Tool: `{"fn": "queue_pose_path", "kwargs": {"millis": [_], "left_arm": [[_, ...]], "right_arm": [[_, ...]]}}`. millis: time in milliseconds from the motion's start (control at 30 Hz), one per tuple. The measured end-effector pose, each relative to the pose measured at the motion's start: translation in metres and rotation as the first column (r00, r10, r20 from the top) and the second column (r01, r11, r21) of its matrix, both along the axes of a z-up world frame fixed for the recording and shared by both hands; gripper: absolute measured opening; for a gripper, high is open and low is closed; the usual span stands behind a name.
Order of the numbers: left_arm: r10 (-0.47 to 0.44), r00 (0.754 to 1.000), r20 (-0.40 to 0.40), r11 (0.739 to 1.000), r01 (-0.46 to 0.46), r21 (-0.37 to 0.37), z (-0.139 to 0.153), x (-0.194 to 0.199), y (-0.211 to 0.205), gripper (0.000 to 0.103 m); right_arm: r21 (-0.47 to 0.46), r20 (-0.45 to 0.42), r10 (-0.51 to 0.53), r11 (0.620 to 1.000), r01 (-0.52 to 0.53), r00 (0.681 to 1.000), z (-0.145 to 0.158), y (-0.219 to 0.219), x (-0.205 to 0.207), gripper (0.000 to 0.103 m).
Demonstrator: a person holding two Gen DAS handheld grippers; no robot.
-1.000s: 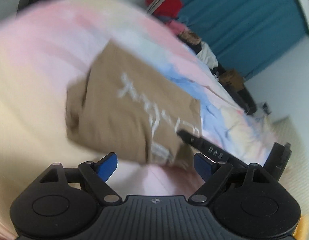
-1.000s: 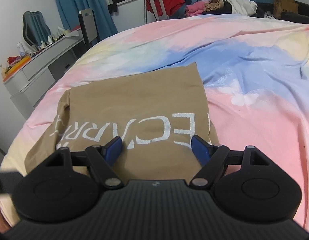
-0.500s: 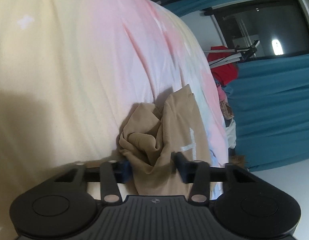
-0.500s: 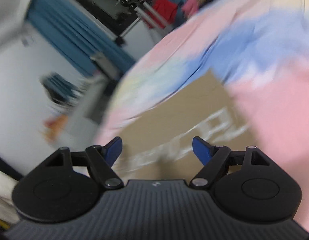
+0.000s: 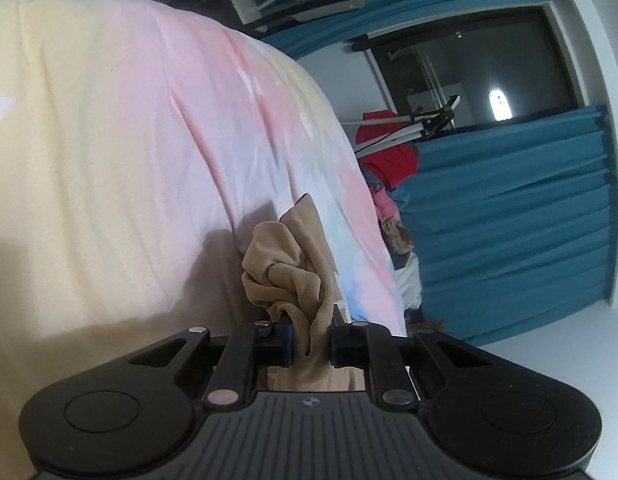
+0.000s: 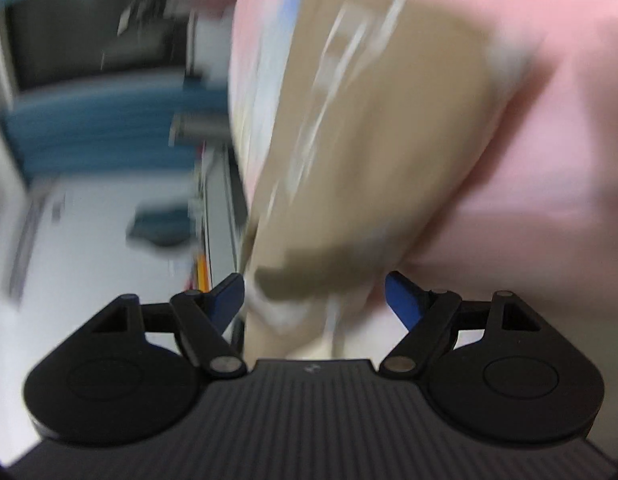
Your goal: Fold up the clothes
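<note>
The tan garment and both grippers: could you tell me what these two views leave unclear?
- Tan garment, left wrist view: bunched between the closing left gripper; its far side is hidden behind its own folds.
- Right wrist view: motion blur makes the white lettering unreadable.
- Right gripper: open; blur hides whether it touches the cloth.

A bed point(image 5: 109, 160) fills the left and centre of the left wrist frame, covered by a pastel sheet in cream, pink and pale blue. Directly on it lies a tan garment point(image 5: 293, 264) with white lettering, bunched at lower centre. The right wrist frame shows the garment blurred across the centre against pink sheet.
</note>
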State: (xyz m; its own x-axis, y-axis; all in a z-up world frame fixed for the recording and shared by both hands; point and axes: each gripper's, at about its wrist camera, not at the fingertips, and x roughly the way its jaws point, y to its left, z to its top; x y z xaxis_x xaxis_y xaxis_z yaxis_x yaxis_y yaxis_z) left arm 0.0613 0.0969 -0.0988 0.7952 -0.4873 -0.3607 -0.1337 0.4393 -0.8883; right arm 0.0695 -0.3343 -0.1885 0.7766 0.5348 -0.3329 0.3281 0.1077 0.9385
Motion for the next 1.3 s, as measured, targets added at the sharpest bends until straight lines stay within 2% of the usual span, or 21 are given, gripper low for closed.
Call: {"fn": "queue_pose_path", "kwargs": {"millis": [100,167,267,300,333,433,567,667,800,967,1067,1167,1300], "left_arm": [[0.006,1.0,0.009,1.0,-0.005,-0.007,0.0,-0.005,0.005,0.016],[0.004,1.0,0.013,1.0,-0.004,-0.005,0.001,-0.006,0.006,0.015],[-0.003,1.0,0.018,1.0,0.003,-0.001,0.004,-0.005,0.006,0.015],[-0.008,1.0,0.017,1.0,0.008,-0.003,0.006,-0.005,0.006,0.015],[-0.014,1.0,0.013,1.0,0.014,-0.009,0.009,-0.005,0.008,0.015],[-0.048,0.998,0.046,0.999,0.047,0.009,0.032,-0.008,0.002,0.015],[-0.11,0.99,0.085,0.994,0.109,0.016,0.072,-0.008,-0.017,0.015],[-0.16,0.984,0.076,0.987,0.158,0.03,0.1,0.011,-0.054,0.015],[-0.235,0.972,0.016,0.972,0.235,0.011,0.122,0.064,-0.127,0.015],[-0.342,0.937,-0.069,0.939,0.343,-0.006,0.127,0.16,-0.241,0.015],[-0.409,0.909,-0.084,0.911,0.412,0.027,0.129,0.214,-0.304,0.016],[-0.478,0.874,-0.083,0.871,0.484,0.087,0.13,0.262,-0.361,0.016],[-0.502,0.862,-0.078,0.848,0.508,0.151,0.107,0.292,-0.403,0.017]], "right_arm": [[-0.034,-0.04,-0.132,0.991,0.131,0.99,-0.005,-0.017,-0.009,0.078],[-0.036,-0.034,-0.169,0.985,0.168,0.985,-0.005,-0.02,-0.011,0.078],[-0.107,-0.002,-0.175,0.979,0.173,0.985,0.007,-0.014,-0.011,0.054],[-0.131,0.009,-0.181,0.975,0.181,0.983,0.012,-0.013,-0.012,0.04],[-0.143,0.021,-0.192,0.971,0.193,0.981,0.017,-0.015,-0.016,0.034],[-0.133,0.059,-0.224,0.964,0.23,0.973,0.043,-0.022,-0.029,0.03],[-0.124,0.134,-0.255,0.954,0.271,0.958,0.091,-0.047,-0.044,0.029],[-0.135,0.142,-0.275,0.946,0.294,0.951,0.118,-0.082,-0.044,0.029],[-0.186,0.118,-0.328,0.92,0.346,0.937,0.147,-0.144,-0.025,0.029],[-0.28,0.113,-0.418,0.857,0.433,0.901,0.172,-0.231,0.024,0.029],[-0.363,0.123,-0.421,0.824,0.435,0.899,0.184,-0.284,0.062,0.029],[-0.408,0.124,-0.449,0.79,0.458,0.885,0.185,-0.324,0.085,0.029],[-0.471,0.159,-0.467,0.739,0.482,0.87,0.162,-0.351,0.096,0.029]]}}
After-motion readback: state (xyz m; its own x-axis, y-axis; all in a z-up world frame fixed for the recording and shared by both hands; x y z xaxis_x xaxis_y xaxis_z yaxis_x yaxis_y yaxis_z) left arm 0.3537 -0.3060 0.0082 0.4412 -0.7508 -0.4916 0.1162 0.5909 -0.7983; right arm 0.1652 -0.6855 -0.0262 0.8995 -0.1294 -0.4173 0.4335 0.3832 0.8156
